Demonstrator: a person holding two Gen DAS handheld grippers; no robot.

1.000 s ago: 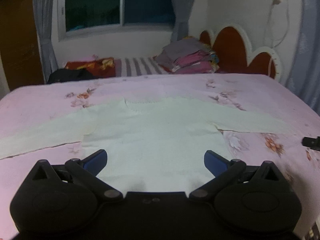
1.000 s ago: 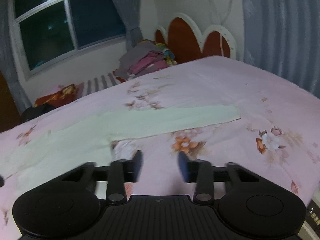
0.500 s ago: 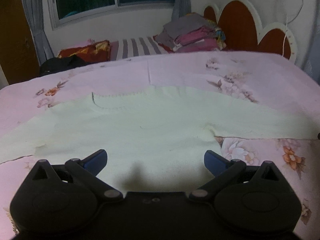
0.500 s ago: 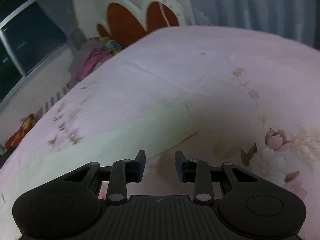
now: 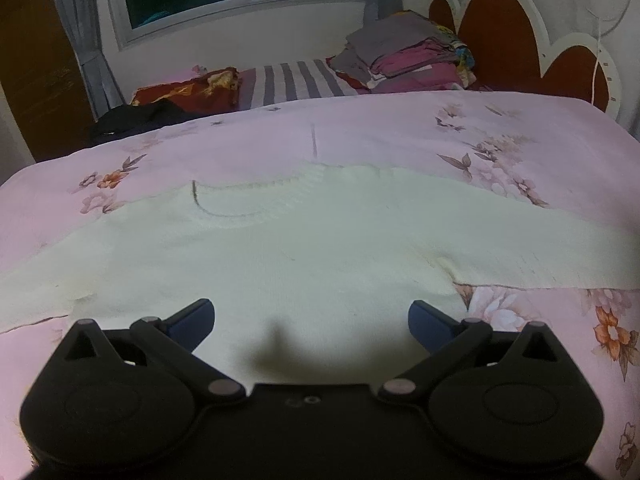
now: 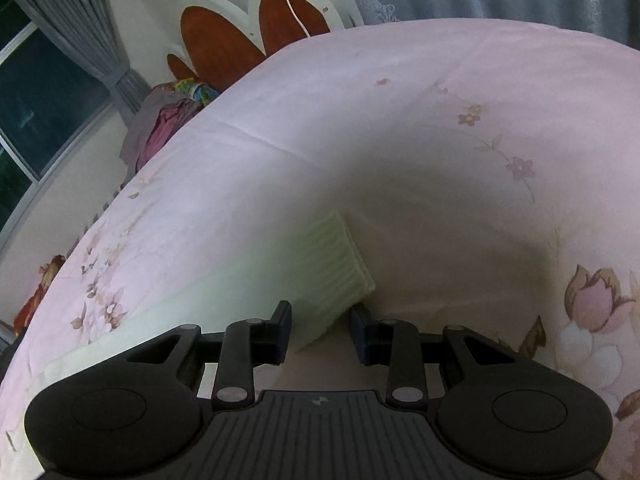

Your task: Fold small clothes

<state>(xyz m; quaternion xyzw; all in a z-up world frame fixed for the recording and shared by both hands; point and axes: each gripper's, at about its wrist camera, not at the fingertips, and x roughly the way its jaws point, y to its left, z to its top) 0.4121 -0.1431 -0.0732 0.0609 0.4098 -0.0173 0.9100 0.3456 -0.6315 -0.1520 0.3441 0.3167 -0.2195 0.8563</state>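
Observation:
A cream knit sweater (image 5: 304, 256) lies flat on the pink flowered bedspread (image 5: 400, 132), neckline away from me and both sleeves spread out sideways. My left gripper (image 5: 311, 316) is wide open and empty, low over the sweater's body near its hem. In the right wrist view, the ribbed cuff of the sweater's right sleeve (image 6: 336, 268) lies just in front of my right gripper (image 6: 320, 330). That gripper is partly open, its jaws astride the cuff's near corner without closing on it.
A pile of folded clothes (image 5: 404, 56) sits at the head of the bed by the red and white headboard (image 5: 512, 40). A striped sheet (image 5: 296, 80), a red cloth (image 5: 184, 92) and a dark garment (image 5: 136, 120) lie beyond the far edge.
My right gripper has moved right along the sleeve and down to its cuff. My left gripper has come lower and closer over the sweater's body. Both have stayed open.

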